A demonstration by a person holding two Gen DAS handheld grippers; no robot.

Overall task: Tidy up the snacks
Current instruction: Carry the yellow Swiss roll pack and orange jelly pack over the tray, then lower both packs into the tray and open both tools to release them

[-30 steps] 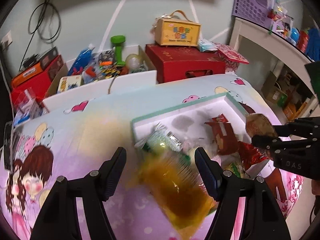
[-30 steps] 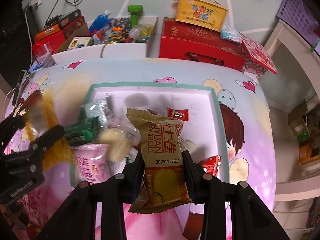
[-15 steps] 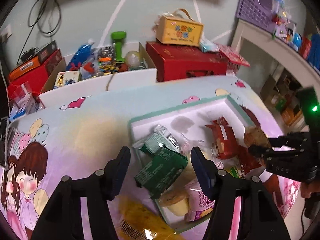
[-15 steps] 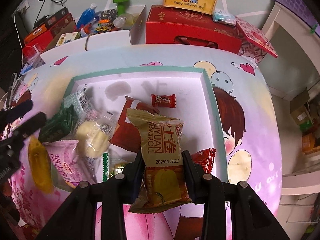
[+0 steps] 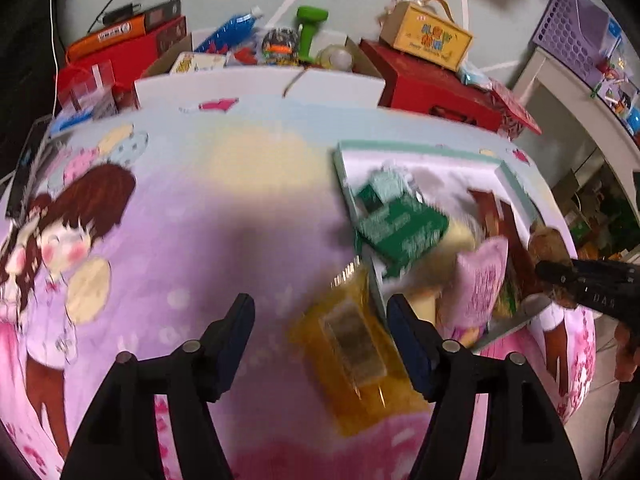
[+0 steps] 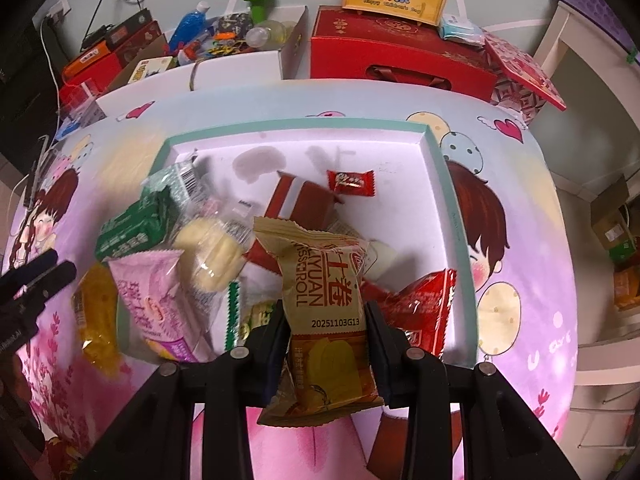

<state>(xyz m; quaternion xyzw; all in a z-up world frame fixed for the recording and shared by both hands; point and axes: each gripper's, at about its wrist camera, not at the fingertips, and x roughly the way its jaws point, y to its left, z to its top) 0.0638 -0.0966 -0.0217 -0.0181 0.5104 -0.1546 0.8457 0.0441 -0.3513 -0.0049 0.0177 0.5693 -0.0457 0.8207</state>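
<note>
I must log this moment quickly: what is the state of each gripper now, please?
Left gripper: open, holding nothing; the yellow packet lies on the tablecloth beneath its jaws.
Right gripper: closed on the egg roll packet.

I see a home room: behind the cartoon tablecloth (image 6: 520, 208), red gift boxes (image 6: 400, 56) and a toy-filled carton (image 6: 224, 40) crowd the wall.

Tan egg-roll packet (image 6: 326, 304) clamped upright over snack-filled tray (image 6: 452, 200)
</note>
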